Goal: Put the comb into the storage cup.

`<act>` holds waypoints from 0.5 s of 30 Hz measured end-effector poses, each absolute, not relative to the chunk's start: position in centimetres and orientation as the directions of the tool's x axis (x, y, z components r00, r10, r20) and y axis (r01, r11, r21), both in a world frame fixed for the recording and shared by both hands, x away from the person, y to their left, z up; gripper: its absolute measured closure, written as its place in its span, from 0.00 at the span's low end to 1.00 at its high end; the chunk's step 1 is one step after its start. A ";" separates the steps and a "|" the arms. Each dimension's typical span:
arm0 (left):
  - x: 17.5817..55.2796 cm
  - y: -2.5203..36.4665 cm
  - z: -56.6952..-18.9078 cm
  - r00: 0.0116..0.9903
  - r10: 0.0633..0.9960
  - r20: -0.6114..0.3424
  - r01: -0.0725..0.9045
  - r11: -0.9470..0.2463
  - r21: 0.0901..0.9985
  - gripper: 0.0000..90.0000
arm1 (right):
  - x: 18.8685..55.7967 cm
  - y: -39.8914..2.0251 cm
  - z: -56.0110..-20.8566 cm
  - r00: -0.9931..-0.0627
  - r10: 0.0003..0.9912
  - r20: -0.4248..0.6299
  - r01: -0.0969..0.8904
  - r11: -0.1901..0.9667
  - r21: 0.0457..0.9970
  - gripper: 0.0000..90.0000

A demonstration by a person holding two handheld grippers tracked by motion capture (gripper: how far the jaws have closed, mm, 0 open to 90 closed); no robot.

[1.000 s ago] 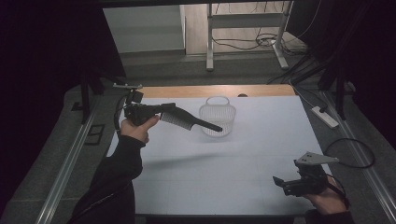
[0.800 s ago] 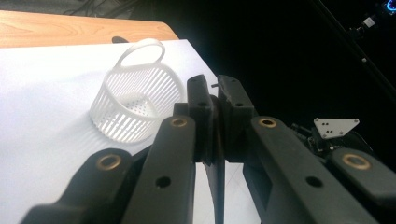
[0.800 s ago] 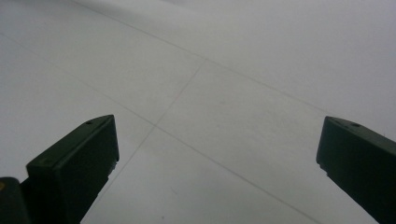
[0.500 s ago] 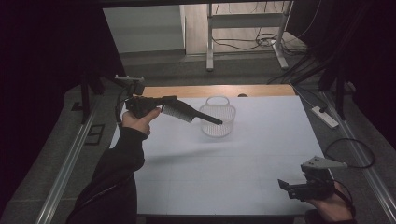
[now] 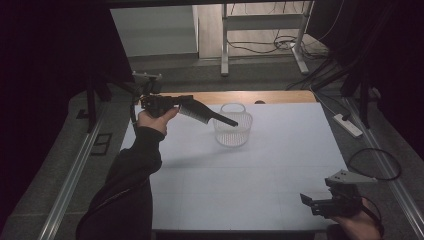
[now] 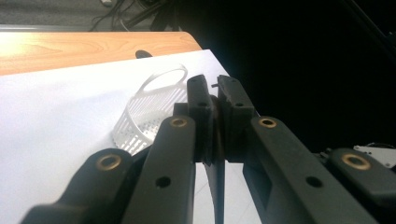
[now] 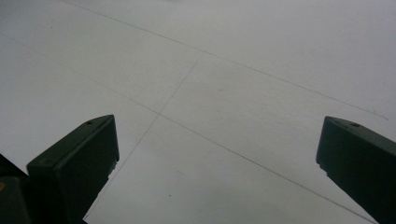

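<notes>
— What's the left gripper (image 5: 176,104) got?

— A black comb (image 5: 205,114), I think; the light is poor, but I can make out a row of teeth and a thin tail. The jaws are pressed tight on its toothed end, and the comb (image 6: 215,163) shows edge-on as a dark sliver between them in the left gripper view.

— Where's it held?

— Up off the white worktop (image 5: 240,175), at the far left corner. The tail sticks out ahead of the gripper and its tip sits over the rim of a small white slatted basket (image 5: 233,126).

— And the basket?

— Standing on the worktop just ahead of that gripper, a little below it. In the left gripper view the basket (image 6: 145,112) lies just left of the jaws, partly behind them.

— The other hand?

— The right gripper (image 5: 312,200) is low at the near right corner, well apart from the basket. Its jaws are spread wide with nothing between them, just bare worktop (image 7: 224,93) with faint lines.
</notes>
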State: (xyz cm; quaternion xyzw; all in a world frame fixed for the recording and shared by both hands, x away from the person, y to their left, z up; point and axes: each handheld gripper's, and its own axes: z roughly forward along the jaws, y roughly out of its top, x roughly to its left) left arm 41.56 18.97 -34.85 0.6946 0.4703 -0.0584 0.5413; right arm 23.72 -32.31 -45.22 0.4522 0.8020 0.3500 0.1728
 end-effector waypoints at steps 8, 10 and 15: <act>43.1 17.9 -35.5 0.525 0.613 -0.591 0.731 0.032 0.682 0.93 | 23.8 -32.2 -45.3 -0.540 0.841 0.035 0.606 0.360 0.710 0.00; 43.4 17.7 -35.8 0.522 0.615 -0.591 0.733 0.031 0.679 0.93 | 23.8 -32.1 -45.3 -0.543 0.839 0.033 0.604 0.363 0.709 0.00; 43.9 17.2 -36.2 0.514 0.615 -0.598 0.741 0.032 0.670 0.93 | 23.8 -32.2 -45.3 -0.544 0.838 0.033 0.604 0.364 0.709 0.00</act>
